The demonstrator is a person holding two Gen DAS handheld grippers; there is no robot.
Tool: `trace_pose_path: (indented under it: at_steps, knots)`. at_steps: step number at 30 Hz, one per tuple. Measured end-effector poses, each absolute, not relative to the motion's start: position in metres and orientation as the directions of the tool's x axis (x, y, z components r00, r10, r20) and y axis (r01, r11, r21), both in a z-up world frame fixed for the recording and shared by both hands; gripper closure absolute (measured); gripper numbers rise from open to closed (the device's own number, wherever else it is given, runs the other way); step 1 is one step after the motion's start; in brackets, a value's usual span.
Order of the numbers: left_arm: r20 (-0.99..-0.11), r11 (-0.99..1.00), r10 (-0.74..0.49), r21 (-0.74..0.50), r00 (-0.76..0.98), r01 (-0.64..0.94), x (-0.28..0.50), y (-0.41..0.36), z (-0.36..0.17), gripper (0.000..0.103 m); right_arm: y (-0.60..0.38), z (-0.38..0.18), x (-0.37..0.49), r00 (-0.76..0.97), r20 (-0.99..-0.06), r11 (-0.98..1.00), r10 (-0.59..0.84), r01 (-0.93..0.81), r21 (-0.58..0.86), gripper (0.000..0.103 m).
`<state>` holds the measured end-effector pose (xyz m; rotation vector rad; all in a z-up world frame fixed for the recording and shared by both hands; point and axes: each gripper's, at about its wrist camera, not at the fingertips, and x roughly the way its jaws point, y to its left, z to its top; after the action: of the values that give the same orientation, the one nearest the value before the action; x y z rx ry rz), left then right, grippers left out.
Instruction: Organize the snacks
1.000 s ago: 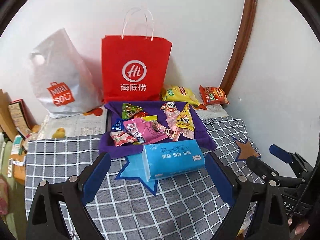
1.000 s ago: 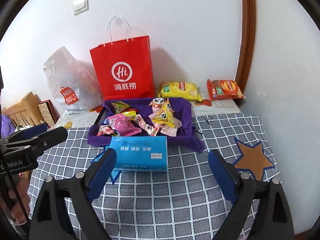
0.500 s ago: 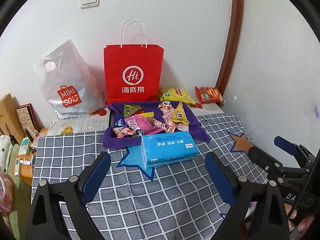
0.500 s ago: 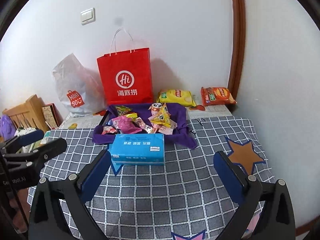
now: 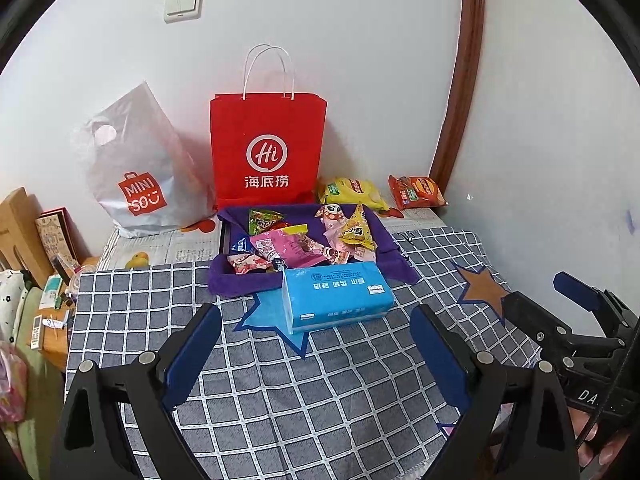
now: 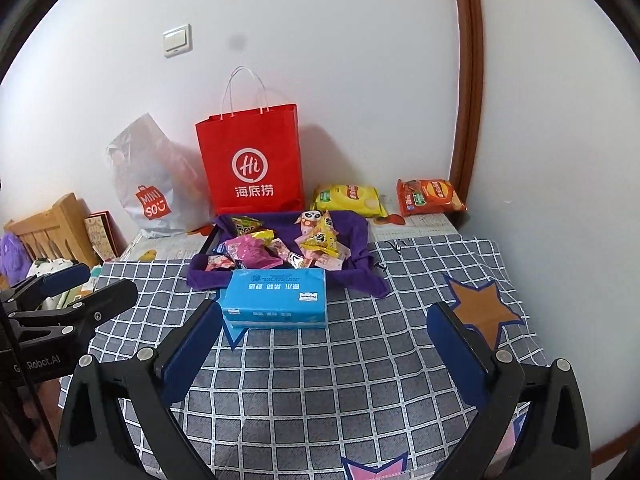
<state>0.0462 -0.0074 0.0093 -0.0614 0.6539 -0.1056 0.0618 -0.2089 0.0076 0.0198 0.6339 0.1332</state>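
Observation:
A purple cloth-lined tray [image 5: 390, 236] [image 6: 362, 228] holds several small snack packets, among them a pink one [image 5: 284, 246] [image 6: 250, 252] and a yellow triangular one [image 5: 358, 230] [image 6: 322, 238]. A yellow chip bag [image 5: 352, 192] [image 6: 348, 198] and a red chip bag [image 5: 416, 190] [image 6: 430, 196] lie behind it by the wall. My left gripper [image 5: 316, 354] is open and empty above the checked cloth, short of the tray. My right gripper [image 6: 326, 346] is open and empty too, beside it to the right.
A blue tissue pack [image 5: 336, 294] [image 6: 276, 298] lies in front of the tray. A red paper bag [image 5: 268, 148] [image 6: 250, 160] and a white MINISO bag [image 5: 136, 172] [image 6: 154, 184] stand against the wall. Wooden furniture and clutter [image 5: 24, 240] sit left of the table.
Both grippers have pulled back and up from the tray, so the table and the bags look smaller and farther. Both stay open and empty.

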Motion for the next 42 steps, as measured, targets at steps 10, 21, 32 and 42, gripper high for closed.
trace_pose_path:
  at_steps: [10, 21, 32, 42]
  knots:
    - [-0.6, 0.993, -0.118, -0.091, 0.791, 0.08, 0.0452, -0.0066, 0.0114, 0.008, -0.2064, 0.0071, 0.0596, 0.796, -0.591, 0.991, 0.133, -0.121, 0.06, 0.002]
    - [-0.599, 0.993, -0.119, -0.091, 0.792, 0.081, 0.045, -0.0061, 0.0113, 0.008, -0.2053, 0.0077, 0.0577, 0.797, -0.588, 0.99, 0.138, -0.124, 0.064, 0.002]
    - [-0.599, 0.993, -0.117, -0.09, 0.792, 0.078, 0.045, -0.0062, 0.0114, 0.008, -0.2031, 0.01, 0.0547, 0.799, -0.583, 0.989, 0.145, -0.132, 0.065, 0.002]
    - [-0.598, 0.993, -0.118, -0.092, 0.793, 0.079, 0.0432, -0.0051, 0.0124, 0.008, -0.204, 0.0111, 0.0547, 0.799, -0.583, 0.988, 0.15, -0.135, 0.069, 0.002]
